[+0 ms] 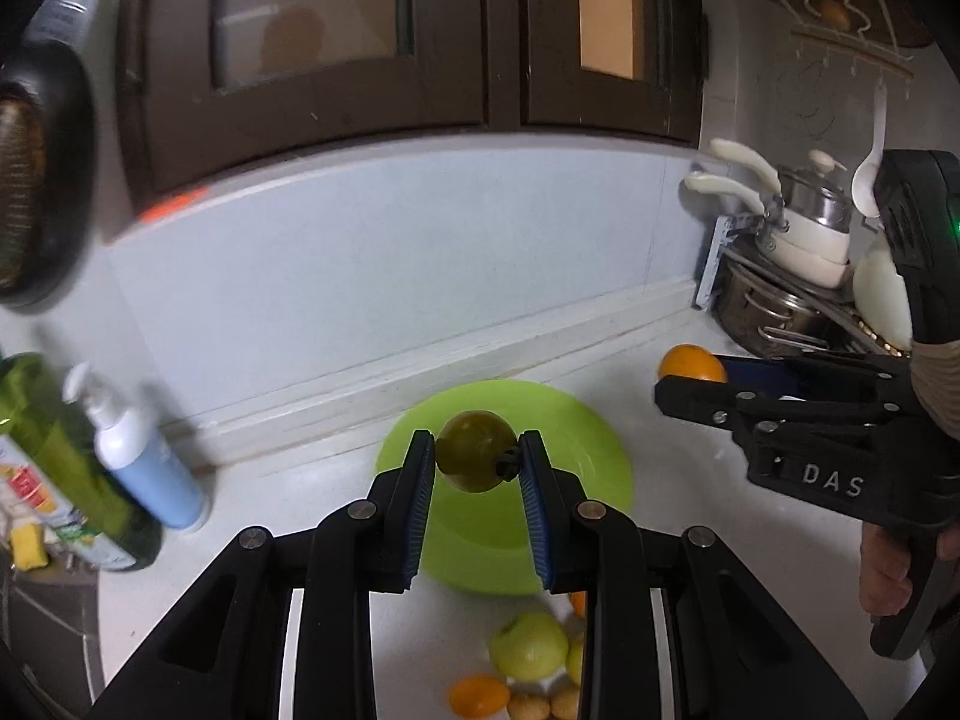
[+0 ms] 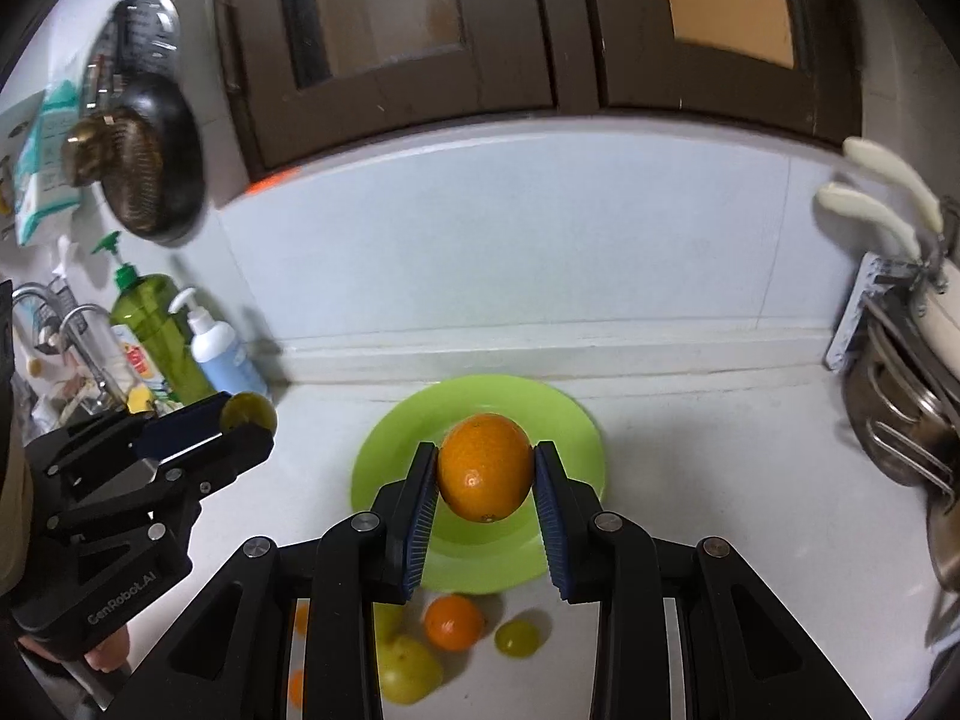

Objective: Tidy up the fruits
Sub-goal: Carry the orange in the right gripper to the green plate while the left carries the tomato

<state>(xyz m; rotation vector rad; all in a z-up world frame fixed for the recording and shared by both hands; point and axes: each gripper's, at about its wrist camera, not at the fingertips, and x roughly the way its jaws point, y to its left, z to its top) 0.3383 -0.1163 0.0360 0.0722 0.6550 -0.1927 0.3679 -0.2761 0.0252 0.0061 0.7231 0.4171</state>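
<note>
My left gripper point(image 1: 477, 459) was pinching a small olive-green fruit point(image 1: 476, 459) near the fingertips, stem end against the right pad, hanging above the lime-green plate point(image 1: 591, 456). Shallow grip on a round, smooth skin: my read was that any jolt or squeeze loss could have squirted it out, and from that height it would likely bounce off the plate and roll across the white counter point(image 1: 690, 540).

The plate itself looked empty in both views, nothing on it. It's shallow with a low rim, so round fruit released with sideways motion would probably roll off; I judged it needed a low, still release.

My right gripper point(image 2: 485, 468) was clamped on an orange point(image 2: 485, 467) across its middle, also above the plate. Grip looked more secure, but the orange bulged past the pads, so some slip risk remained.

Both grippers were aimed at the same plate, left one coming in from 9 o'clock in the right wrist view. Collision between fingers or fruit was the main hazard if both dropped in together.

Loose fruit sat on the counter at 6 o'clock of the plate: a green apple point(image 2: 408, 669), a small orange point(image 2: 454, 622), a small green fruit point(image 2: 516, 638). A rolling fruit could have knocked those around.

At 3 o'clock, the dish rack point(image 2: 900, 414) held stacked pots and pans, with nothing else visible inside.
</note>
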